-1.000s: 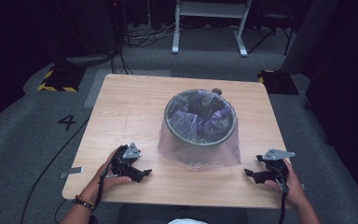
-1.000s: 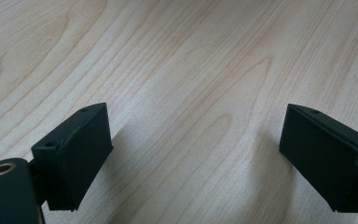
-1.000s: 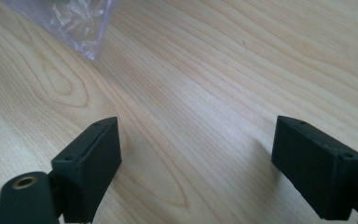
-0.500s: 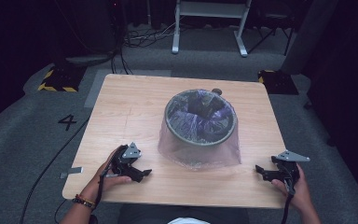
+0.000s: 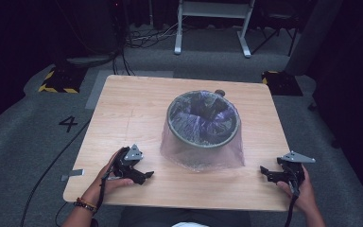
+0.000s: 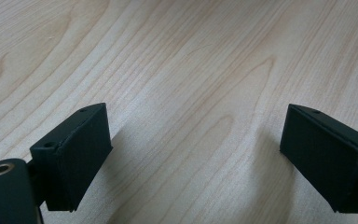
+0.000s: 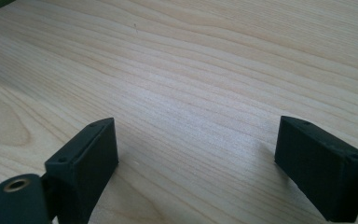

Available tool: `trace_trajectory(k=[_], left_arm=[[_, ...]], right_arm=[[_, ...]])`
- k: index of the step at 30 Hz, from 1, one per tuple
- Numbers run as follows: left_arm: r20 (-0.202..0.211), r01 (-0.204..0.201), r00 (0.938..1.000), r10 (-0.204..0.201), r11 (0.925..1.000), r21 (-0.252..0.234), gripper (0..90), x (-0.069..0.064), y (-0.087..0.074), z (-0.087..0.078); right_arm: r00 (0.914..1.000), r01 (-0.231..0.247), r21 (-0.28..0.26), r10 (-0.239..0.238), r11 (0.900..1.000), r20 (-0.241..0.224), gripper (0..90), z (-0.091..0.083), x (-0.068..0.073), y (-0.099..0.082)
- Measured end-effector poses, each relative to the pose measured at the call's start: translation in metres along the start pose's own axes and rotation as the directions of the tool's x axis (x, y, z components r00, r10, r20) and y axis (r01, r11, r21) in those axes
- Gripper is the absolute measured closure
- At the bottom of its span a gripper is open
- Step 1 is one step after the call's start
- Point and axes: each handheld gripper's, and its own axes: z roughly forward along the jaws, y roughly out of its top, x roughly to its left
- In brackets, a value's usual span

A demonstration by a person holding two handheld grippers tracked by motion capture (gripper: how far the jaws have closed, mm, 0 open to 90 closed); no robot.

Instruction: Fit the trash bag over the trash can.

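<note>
- Bin, a round grey one lined with a thin purple-tinted plastic bag, stood upright at about the middle of the tabletop; the bag was folded over the rim and draped down the outside to the wood.
- Left of the bin and nearer the person's edge, the left gripper rested low on the tabletop, held in the left hand, which wore a bracelet at the wrist.
- Its tips pointed toward the bin's base and stayed near it without touching the bag.
- Seen in the left gripper view, the left gripper had its jaws wide apart, with bare wood grain between them and nothing held.
- Right of the bin, well apart from it and close to the tabletop's right corner, the right gripper sat in the right hand, its tips turned toward the bin.
- Seen in the right gripper view, the right gripper also had its jaws spread wide over bare wood, holding nothing.
</note>
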Motion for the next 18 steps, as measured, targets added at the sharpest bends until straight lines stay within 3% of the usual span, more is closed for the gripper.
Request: trace_trajectory(k=[18], left_arm=[[-0.008, 0.012, 0.9999, -0.012, 0.9999, 0.003, 8.2, 0.0026, 0.0025, 0.0022]], right_arm=[[1.0, 0.0, 0.001, 0.0, 1.0, -0.004, 12.6, 0.0007, -0.0002, 0.0006]])
